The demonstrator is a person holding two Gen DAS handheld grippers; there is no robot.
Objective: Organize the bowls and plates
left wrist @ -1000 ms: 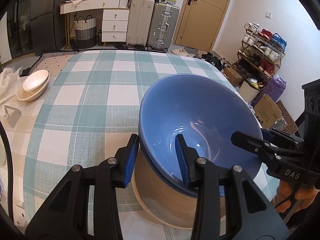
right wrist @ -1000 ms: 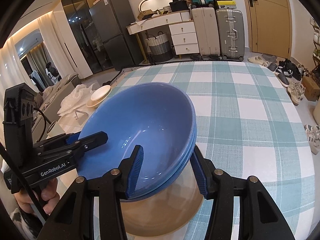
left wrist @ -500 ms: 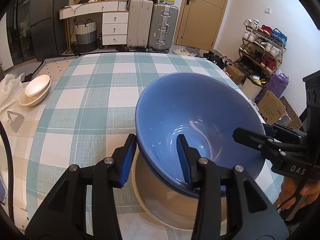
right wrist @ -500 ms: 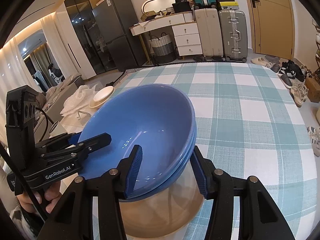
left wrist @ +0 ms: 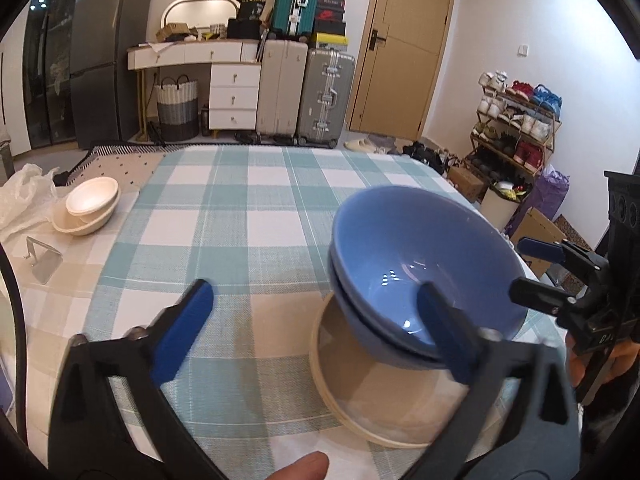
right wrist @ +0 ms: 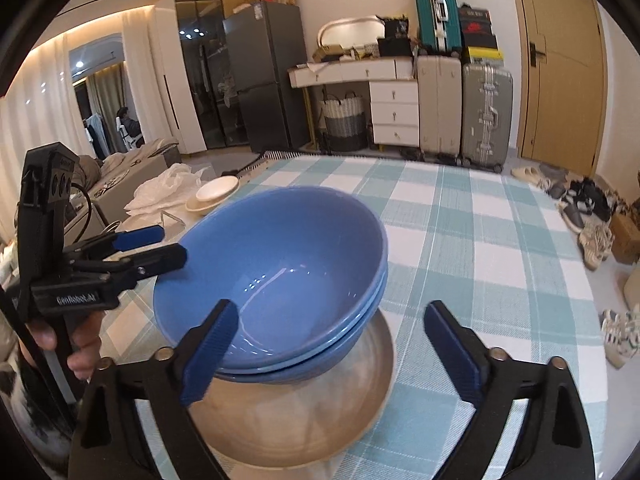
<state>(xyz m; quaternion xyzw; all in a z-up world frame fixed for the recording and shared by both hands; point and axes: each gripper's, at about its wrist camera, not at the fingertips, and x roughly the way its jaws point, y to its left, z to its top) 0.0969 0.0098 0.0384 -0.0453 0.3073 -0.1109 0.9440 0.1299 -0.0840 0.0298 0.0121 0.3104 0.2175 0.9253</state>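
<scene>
- Bowls first: two blue bowls [right wrist: 280, 264] sit nested, one inside the other, and lean inside a wider beige bowl [right wrist: 304, 420] on the checked worktop [right wrist: 480, 240]. I judge that stack to be set down and done.
- Left tongs [left wrist: 320, 320] stand wide, with nothing held; one blue pad hangs over bare cloth, the other in front of the blue bowls' near side, and contact there cannot be told.
- Right tongs [right wrist: 340, 348] are likewise spread wide and empty, one finger inside the rim of the top bowl, the other outside and apart from the stack.
- White dishes [left wrist: 90, 210], a small one resting in a larger, lie well apart at the far left edge of the worktop, beside a crumpled plastic bag [left wrist: 24, 196].
- What seems left: bringing that white pair over to the main stack, or deciding it stays as its own pile. No other loose crockery shows in either view.
</scene>
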